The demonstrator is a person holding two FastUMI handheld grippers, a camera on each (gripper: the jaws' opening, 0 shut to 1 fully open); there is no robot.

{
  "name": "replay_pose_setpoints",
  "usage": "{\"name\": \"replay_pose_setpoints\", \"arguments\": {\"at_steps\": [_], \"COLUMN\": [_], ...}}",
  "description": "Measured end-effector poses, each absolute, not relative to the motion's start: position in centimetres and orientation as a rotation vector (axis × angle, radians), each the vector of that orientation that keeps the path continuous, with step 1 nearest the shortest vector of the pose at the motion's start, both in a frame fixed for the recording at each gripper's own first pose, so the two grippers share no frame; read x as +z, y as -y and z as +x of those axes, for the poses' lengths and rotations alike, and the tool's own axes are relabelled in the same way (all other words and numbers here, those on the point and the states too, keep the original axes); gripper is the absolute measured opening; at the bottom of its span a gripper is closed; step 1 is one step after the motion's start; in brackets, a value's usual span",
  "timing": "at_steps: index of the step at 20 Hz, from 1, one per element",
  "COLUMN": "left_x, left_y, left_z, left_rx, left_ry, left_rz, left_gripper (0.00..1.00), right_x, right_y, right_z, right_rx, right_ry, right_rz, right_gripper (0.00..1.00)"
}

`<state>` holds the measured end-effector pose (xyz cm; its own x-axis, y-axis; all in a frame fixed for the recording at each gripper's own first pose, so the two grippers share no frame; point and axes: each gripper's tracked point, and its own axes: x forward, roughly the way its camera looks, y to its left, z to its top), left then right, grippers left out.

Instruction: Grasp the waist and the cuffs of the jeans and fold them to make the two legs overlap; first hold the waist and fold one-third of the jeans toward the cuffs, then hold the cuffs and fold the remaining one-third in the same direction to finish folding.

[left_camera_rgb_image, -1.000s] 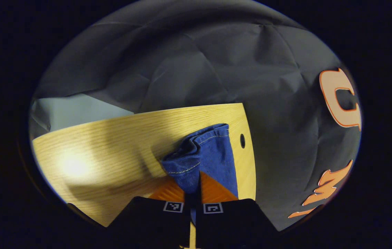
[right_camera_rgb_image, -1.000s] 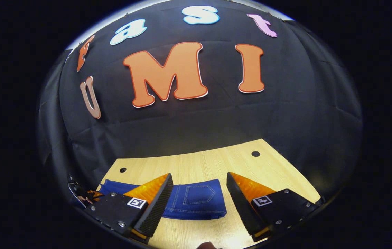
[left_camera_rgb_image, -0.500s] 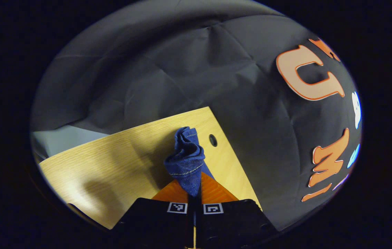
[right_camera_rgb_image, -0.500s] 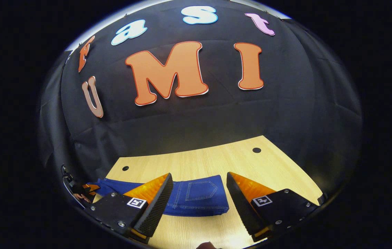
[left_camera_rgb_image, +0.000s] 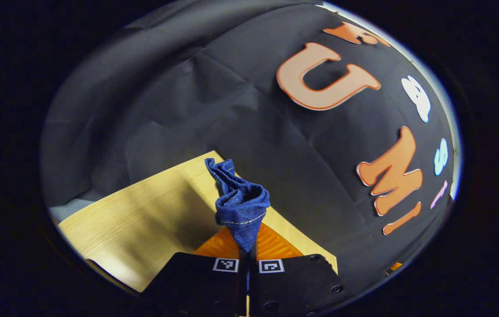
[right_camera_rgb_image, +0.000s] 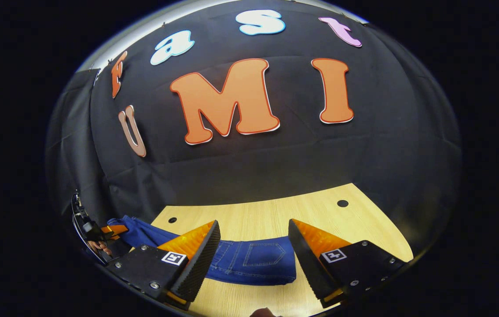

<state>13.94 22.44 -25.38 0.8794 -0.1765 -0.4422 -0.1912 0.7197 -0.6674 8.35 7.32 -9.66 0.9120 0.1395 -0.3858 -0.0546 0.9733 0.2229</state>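
- One pair of jeans (right_camera_rgb_image: 254, 262) lies folded on the desk (right_camera_rgb_image: 258, 215) — a back pocket faces up.
- Left gripper (left_camera_rgb_image: 247, 246): fingers pressed together, pinching a bunched cuff (left_camera_rgb_image: 240, 204) raised above the desk's corner.
- Right gripper (right_camera_rgb_image: 254, 253): fingers spread, hovering near the jeans' waist end.
- Two holes mark the desk.

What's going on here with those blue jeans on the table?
A person is folding jeans on a wooden table with a handheld gripper in each hand. The left gripper is clamped on the cuff end, bunched and raised off the table. The right gripper hovers open above the waist part, which lies flat with a back pocket showing. The final fold is not yet laid down.
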Motion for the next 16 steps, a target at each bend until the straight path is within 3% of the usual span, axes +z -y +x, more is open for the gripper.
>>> {"name": "replay_pose_setpoints", "arguments": {"at_steps": [6,16], "left_x": [-19.1,-15.5], "left_y": [-14.3,0.1], "left_z": [15.7,16.5], "left_rx": [-0.148,-0.344], "left_ry": [-0.449,-0.484], "left_rz": [-0.648,-0.458], "left_gripper": [0.02,0.02], "right_x": [-10.0,-11.1], "right_y": [-5.9,-2.7], "right_z": [8.8,8.5], "right_rx": [0.134,0.142], "right_ry": [-0.404,-0.420], "right_rz": [0.205,0.183], "right_gripper": [0.96,0.96]}}
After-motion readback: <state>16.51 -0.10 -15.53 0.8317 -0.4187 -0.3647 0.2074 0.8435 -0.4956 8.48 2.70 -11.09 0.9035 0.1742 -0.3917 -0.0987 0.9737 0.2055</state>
